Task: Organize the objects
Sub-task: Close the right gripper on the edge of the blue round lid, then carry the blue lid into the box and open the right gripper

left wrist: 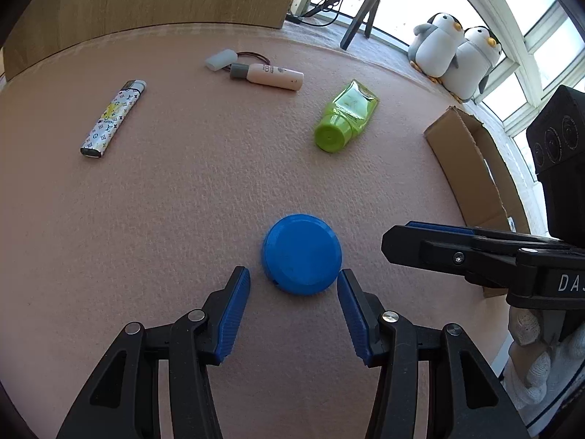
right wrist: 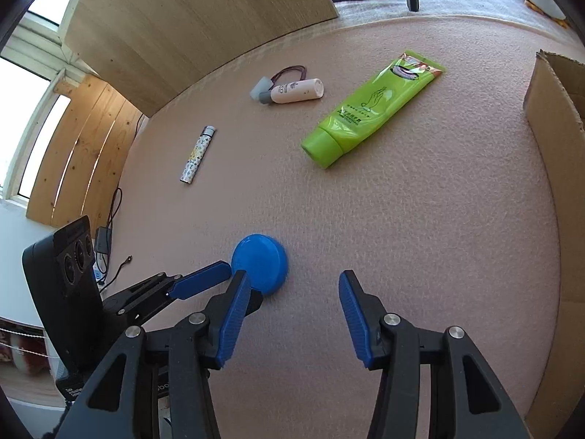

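My left gripper (left wrist: 293, 281) has its fingers wide, the blue round lid (left wrist: 302, 253) just ahead between the tips. My right gripper (right wrist: 294, 282) is wide and empty. Lighter (left wrist: 113, 119), bottle (left wrist: 272, 75), green tube (left wrist: 345, 119) wait beyond; nothing is in the box (left wrist: 471, 168) that I can see.

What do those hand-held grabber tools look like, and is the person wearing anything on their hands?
Each gripper is black plastic: the left gripper and right gripper have two angular fingers with silver pivot pins and ribbed blue pads. Seen from the left camera, the right one has a boxy black block with three round lenses and white letters "DA". The hand holding it wears a white knitted glove.
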Demonstrator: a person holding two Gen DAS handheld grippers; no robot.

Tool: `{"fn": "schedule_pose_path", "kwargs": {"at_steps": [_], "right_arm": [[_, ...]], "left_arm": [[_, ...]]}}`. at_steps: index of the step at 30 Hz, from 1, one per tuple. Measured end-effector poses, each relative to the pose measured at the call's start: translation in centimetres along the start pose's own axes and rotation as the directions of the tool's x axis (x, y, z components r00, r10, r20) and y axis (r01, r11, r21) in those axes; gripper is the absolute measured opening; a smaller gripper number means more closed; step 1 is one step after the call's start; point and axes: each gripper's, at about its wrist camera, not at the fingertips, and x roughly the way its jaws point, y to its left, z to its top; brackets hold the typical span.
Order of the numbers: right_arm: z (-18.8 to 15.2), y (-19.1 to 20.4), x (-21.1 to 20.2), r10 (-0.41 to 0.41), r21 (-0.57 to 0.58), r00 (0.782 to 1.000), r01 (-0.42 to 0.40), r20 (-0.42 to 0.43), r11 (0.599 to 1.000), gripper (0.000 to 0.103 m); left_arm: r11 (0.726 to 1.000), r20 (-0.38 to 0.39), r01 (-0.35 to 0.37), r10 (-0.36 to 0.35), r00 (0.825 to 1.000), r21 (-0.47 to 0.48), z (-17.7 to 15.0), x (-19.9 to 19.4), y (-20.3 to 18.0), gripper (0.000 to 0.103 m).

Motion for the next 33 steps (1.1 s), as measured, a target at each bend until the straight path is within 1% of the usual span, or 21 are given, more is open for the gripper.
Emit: {"fn": "schedule_pose_path", "kwargs": {"at_steps": [6,9,11,14,19,24,29,33], "right_arm": [[0.9,0.8,2.7,0.013,0.022,0.998,-0.012,-0.053,1.000,0.046],[1.0,1.1,3.2,0.012,0.025,0.998,-0.011,-0.064,1.000,0.039],[1.0,1.3,3.5,0.007,0.020,0.997,-0.005,-0.072,1.000,0.032],[1.0,1.5,3.9,0.009,0.013,0.997,-0.008,-0.082,1.000,0.024],[0.9,1.6,3.8,-0.003,0.007,0.997,0.004,-0.073,1.000,0.023],[0.6,1.3,2.5,-0.012,0.000,0.999,0.012,-0.050,1.000,0.023],[0.4,0.6,0.2,-0.027,-0.003,1.000,0.027,-0.003,1.000,0.023],[0.3,-0.3,-2.3,-0.039,0.002,0.998,0.039,0.042,0.999,0.023]], "left_arm": [[0.999,0.002,0.007,-0.008,1.000,0.037,0.1,0.0,-0.1,0.052],[0.999,-0.001,0.012,-0.012,1.000,0.043,0.2,0.0,-0.2,0.052],[0.999,-0.003,0.013,-0.013,1.000,0.046,0.3,0.0,-0.2,0.046],[0.998,-0.009,0.018,-0.018,1.000,0.062,0.2,0.0,-0.4,0.042],[0.997,-0.009,0.018,-0.018,1.000,0.074,0.2,0.0,-0.8,0.041],[0.996,0.000,0.024,-0.024,1.000,0.084,0.3,-0.4,-1.8,0.041],[0.993,0.015,0.030,-0.032,0.999,0.118,1.0,-0.9,-4.0,0.041],[0.988,0.035,0.046,-0.052,0.998,0.144,1.5,-1.4,-6.5,0.041]]}}
